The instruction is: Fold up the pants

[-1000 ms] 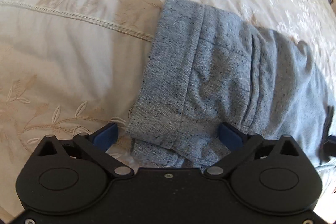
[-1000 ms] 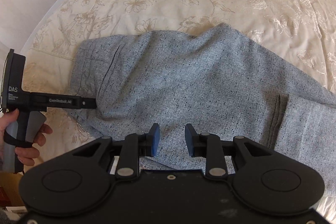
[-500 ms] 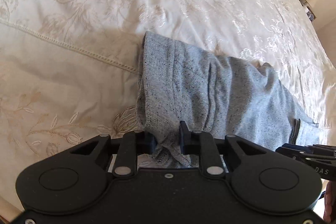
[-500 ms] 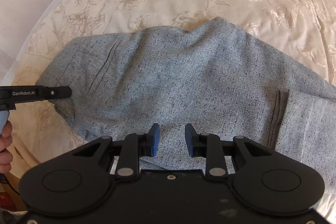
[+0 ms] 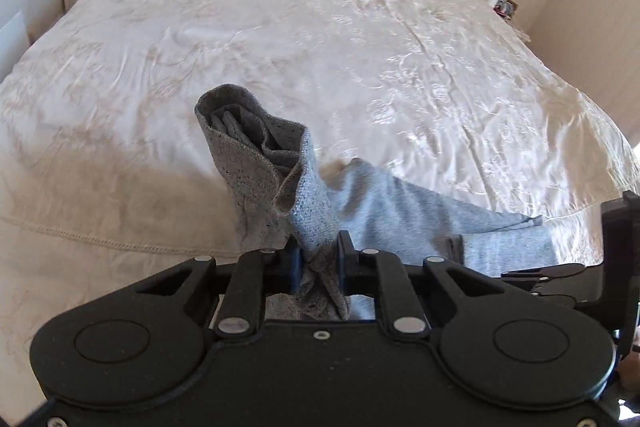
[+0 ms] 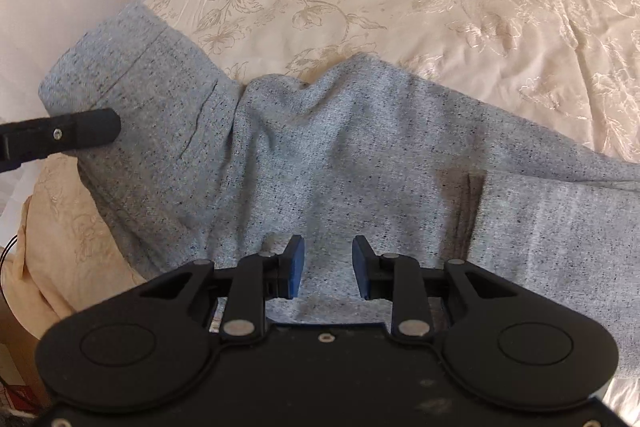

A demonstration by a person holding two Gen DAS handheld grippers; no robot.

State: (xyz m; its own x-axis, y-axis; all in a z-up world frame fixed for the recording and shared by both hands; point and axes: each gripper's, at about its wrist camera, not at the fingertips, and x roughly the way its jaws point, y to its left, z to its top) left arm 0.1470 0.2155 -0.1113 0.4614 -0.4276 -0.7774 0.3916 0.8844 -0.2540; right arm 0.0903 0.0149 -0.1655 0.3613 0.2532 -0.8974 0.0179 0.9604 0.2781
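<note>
We have the grey pants (image 6: 340, 155) lying across the near edge of the bed (image 5: 320, 27), and our left gripper (image 5: 318, 259) is clamped on a bunch of cloth at the waistband end (image 5: 256, 147), which stands lifted off the cover in a loose, rolled peak. Our right gripper (image 6: 328, 267) sits over the middle of the pants with its blue pads (image 6: 295, 267) a narrow way apart; cloth lies between them, but we cannot tell whether they press it or only hover above. The step in hand, as we judge it, is carrying the waistband end over toward the leg end (image 6: 560, 227) to make a fold. To do this well we should keep the left grip firm, since the bunch looks thick and uneven and a layer could slip out. We want to lift high enough that the hanging part clears the rest, then travel straight along the length of the pants so the edges line up. The right side should pin the middle flat as the crease line, or the whole garment may drag toward the bed edge. We lay it down slowly and release only once it rests flat.
</note>
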